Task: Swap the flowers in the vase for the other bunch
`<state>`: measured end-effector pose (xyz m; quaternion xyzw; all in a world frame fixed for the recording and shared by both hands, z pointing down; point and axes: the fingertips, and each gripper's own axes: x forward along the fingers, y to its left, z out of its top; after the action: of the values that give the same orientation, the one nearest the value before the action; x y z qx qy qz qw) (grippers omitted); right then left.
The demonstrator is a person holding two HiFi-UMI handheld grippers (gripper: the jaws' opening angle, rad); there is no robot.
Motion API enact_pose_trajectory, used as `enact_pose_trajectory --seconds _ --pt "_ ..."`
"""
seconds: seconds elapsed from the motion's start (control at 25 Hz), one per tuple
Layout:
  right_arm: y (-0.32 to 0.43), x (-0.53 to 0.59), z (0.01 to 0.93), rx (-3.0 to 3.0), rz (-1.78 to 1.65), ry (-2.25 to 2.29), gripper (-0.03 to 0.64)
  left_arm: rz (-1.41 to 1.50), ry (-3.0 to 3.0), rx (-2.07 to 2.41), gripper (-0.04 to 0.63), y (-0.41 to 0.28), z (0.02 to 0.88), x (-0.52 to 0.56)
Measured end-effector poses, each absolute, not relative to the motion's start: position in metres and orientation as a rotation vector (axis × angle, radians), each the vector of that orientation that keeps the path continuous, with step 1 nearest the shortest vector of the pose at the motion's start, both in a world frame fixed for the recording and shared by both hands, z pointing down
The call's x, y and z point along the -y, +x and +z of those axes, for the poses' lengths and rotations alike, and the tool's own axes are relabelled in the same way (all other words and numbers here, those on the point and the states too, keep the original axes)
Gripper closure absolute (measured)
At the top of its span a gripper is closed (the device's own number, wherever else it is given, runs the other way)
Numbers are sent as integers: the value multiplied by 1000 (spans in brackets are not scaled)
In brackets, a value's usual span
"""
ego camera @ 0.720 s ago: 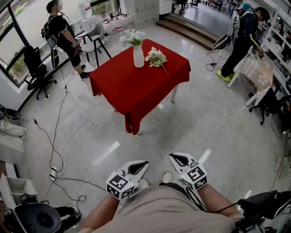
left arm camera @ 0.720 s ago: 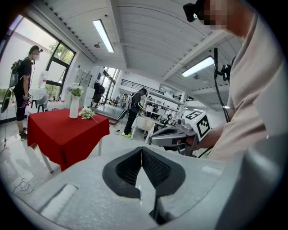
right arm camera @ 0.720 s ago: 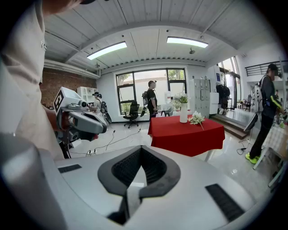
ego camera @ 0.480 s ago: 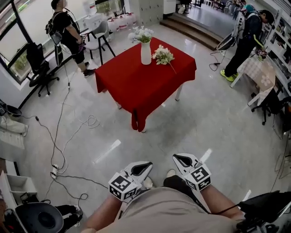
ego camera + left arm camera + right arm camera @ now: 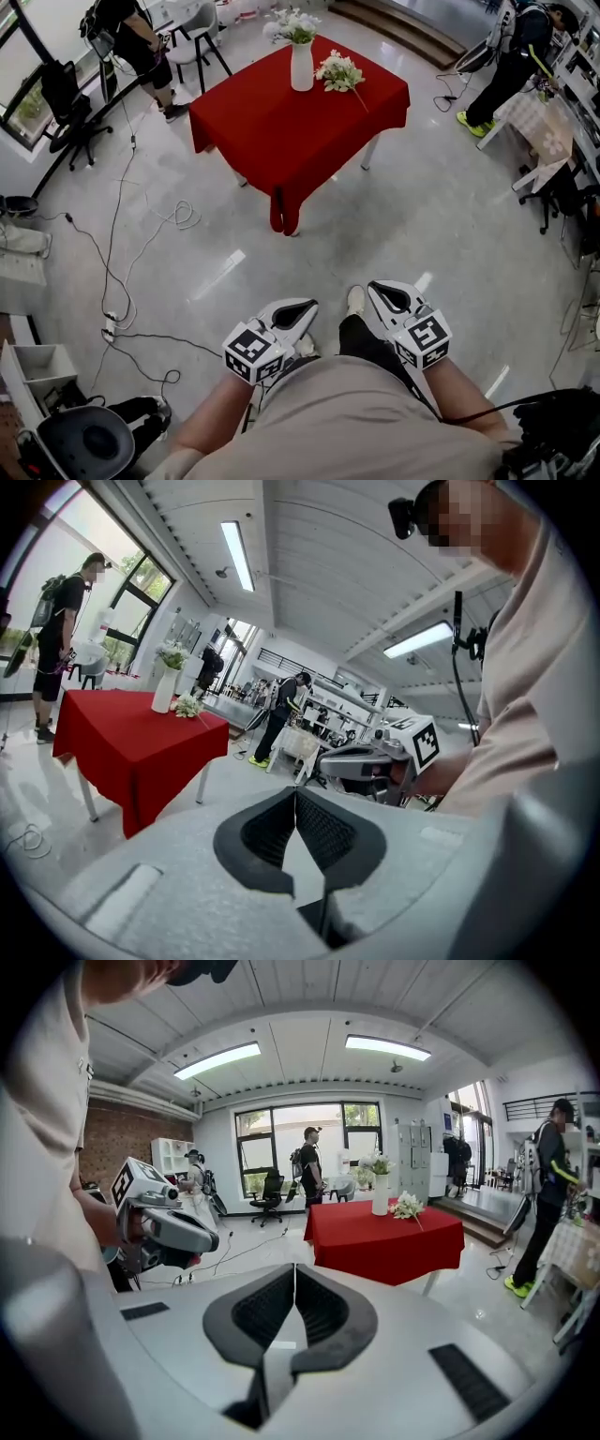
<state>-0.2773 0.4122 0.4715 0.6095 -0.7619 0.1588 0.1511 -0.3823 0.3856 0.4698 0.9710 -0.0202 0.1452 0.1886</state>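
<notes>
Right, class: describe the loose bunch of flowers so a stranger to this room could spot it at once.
Find the red-covered table on the grey floor. A white vase stands near its far corner, and the loose bunch lies on the table just right of it. Unlike the flowers in the vase, it lies flat, stem trailing.

A tall, slim white vase stands upright on the red-clothed table, toward the table's far corner. A spray of white flowers with green leaves stands in the vase's mouth. The other bunch, also small white blooms with green leaves, lies flat on the table's cloth just to the right of the vase, with its thin stem trailing out toward the table's right edge.
</notes>
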Motion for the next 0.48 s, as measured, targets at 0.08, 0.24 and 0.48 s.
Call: enact_pose_trajectory --seconds 0.08,0.24,0.48 --pt "-263 -400 473 2199 459 1758 601 414 2734 60 588 -366 470 -376" --pt "-229 -371 474 2238 452 1747 553 399 2736 42 588 -326 464 -358" --pt "-147 -338 469 2287 443 1733 465 370 2787 59 586 -236 443 -336"
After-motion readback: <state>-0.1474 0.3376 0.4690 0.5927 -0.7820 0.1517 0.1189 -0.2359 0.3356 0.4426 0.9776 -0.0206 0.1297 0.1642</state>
